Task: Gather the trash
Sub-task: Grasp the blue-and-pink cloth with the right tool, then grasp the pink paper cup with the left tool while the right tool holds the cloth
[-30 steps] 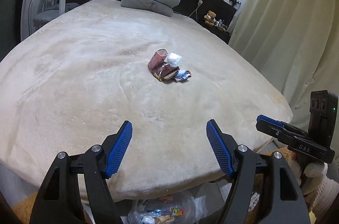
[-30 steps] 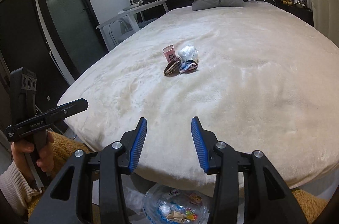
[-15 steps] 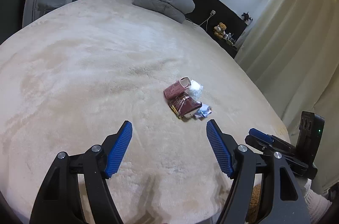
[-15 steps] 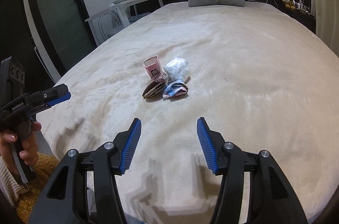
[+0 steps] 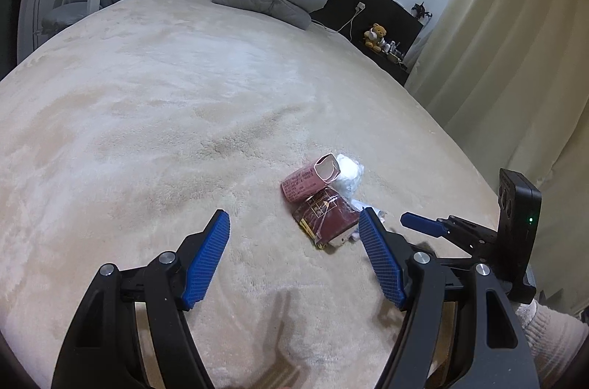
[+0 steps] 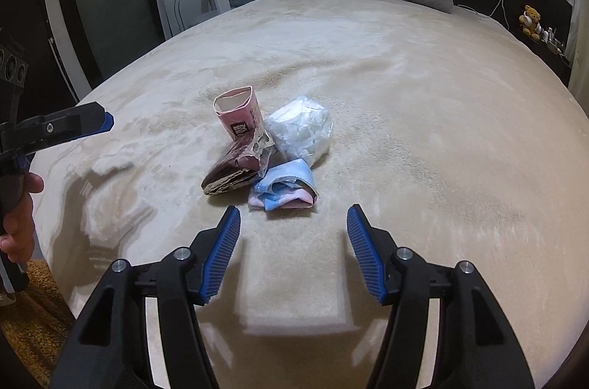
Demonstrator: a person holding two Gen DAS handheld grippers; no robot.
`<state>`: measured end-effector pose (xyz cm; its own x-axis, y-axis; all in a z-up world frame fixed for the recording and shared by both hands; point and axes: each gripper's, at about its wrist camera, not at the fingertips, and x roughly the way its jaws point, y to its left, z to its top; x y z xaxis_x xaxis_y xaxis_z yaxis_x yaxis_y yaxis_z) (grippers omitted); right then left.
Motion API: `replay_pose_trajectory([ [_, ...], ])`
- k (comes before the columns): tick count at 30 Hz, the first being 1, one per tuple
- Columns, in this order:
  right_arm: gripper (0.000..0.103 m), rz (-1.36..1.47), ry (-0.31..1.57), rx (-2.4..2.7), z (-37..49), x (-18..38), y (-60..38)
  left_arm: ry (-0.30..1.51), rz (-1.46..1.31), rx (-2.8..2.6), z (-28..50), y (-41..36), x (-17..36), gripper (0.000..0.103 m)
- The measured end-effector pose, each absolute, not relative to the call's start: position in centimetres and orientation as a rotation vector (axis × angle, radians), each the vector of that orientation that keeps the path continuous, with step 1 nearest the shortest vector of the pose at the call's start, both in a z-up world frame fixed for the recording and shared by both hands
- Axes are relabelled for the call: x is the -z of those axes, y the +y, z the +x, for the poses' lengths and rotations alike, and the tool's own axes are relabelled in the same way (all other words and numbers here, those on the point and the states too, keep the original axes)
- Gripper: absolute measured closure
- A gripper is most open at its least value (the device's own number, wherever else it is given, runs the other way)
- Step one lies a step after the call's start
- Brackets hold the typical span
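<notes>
Right claw (image 6: 292, 234) — jaws just widened, nothing between them — hovers just short of the blue-pink wrapper (image 6: 283, 188). Left claw (image 5: 294, 245) is spread, empty. The trash lies mid-bed (image 6: 423, 102), nearer the foot edge: pink carton (image 6: 237, 116), open mouth showing nothing inside, dark packet (image 5: 327, 214), crumpled white plastic (image 6: 300, 129).

A cream plush bed (image 6: 423, 138) is carrying a pink carton (image 6: 239, 116), brown packet (image 6: 230, 173), white wad (image 6: 300, 131) and blue-pink wrapper (image 6: 285, 190), all lying clustered just ahead of the right claw (image 6: 292, 223).
</notes>
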<state>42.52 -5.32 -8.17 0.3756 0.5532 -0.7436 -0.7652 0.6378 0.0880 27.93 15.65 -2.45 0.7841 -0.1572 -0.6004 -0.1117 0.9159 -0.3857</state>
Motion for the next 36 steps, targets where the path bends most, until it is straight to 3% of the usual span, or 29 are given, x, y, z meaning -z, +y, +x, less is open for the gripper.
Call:
replay_pose_trajectory([
  [13,0.043,-0.45,0.771,-0.846,43.6,10.7,-0.9,0.696,-0.418,0.006,29.7,16.1,3.6,0.032],
  [16,0.055,-0.449,0.768,-0.86,43.6,10.4,-1.1,0.694,-0.405,0.005,29.9,16.0,3.5,0.032],
  [36,0.056,-0.367,0.761,-0.832,43.5,7.8,-5.1,0.728,-0.294,0.022,33.7,13.9,5.2,0.032],
])
